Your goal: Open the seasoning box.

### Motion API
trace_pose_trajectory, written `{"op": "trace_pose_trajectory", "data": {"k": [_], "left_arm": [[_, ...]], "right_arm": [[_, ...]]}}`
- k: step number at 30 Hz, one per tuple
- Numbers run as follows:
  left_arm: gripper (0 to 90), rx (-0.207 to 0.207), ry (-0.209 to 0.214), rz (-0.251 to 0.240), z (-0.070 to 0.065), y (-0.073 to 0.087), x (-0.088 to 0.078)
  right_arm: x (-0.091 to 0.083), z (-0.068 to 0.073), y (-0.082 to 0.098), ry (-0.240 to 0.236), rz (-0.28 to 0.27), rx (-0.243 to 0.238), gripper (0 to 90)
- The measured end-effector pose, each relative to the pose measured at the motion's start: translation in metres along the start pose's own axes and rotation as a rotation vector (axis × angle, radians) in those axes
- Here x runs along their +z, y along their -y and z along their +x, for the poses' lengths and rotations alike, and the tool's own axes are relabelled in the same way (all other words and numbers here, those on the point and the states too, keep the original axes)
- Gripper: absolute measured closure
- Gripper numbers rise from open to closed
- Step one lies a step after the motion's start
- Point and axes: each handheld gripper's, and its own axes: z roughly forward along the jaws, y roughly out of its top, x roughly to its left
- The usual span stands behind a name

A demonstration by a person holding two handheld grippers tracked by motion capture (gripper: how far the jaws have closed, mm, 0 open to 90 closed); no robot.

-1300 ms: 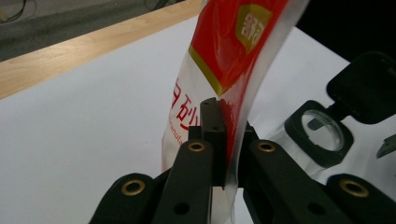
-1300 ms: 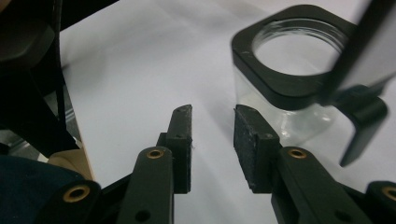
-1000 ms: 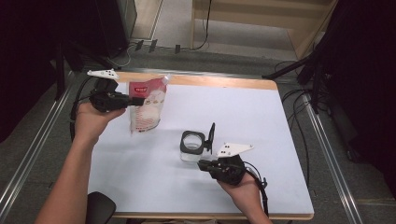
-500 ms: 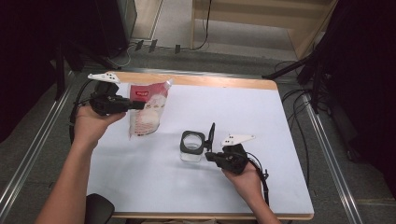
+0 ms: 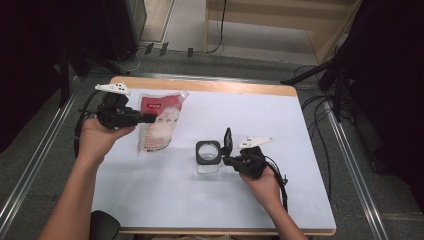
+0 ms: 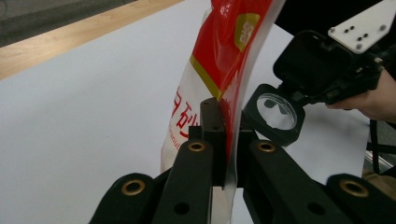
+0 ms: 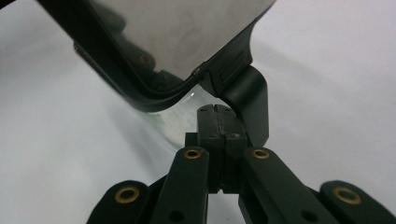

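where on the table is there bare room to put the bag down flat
The white table is bare on its right half, from the jar and right gripper out to the right edge, and along the near strip between the forearms. It is crowded at the far left, around the bag and left gripper.

We work at a table [image 5: 300, 130] with a white top and a pale wooden edge. At twelve o'clock lies grey floor [image 5: 185, 25] with cables, at one o'clock a light wooden shelf unit [image 5: 280, 20]. Metal rails [image 5: 35, 150] flank us at nine and three; both far sides fall dark.
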Motion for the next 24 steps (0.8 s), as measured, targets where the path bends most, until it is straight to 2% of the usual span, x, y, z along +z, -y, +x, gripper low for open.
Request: {"op": "trace_pose_trajectory", "data": {"k": [2,6,12,16,20,24], "left_arm": [[90.0,0.000,0.013,-0.004,-0.003,0.000,-0.001],[90.0,0.006,0.025,0.001,-0.009,-0.001,-0.003],[90.0,0.005,0.068,-0.022,-0.015,-0.004,-0.005],[90.0,0.007,0.087,-0.040,-0.018,-0.006,-0.008],[90.0,0.009,0.090,-0.042,-0.024,-0.010,-0.011],[90.0,0.012,0.090,-0.044,-0.029,-0.013,-0.016]], "right_arm": [[0.000,-0.003,-0.001,0.005,-0.009,-0.002,90.0],[0.001,-0.009,-0.002,-0.005,-0.016,0.027,90.0],[-0.004,-0.007,0.000,0.012,-0.016,0.025,90.0],[-0.019,0.001,0.005,0.009,-0.032,0.046,90.0],[-0.030,0.015,0.007,0.013,-0.039,0.030,90.0],[-0.039,0.032,0.006,-0.008,-0.055,0.020,90.0]]}}
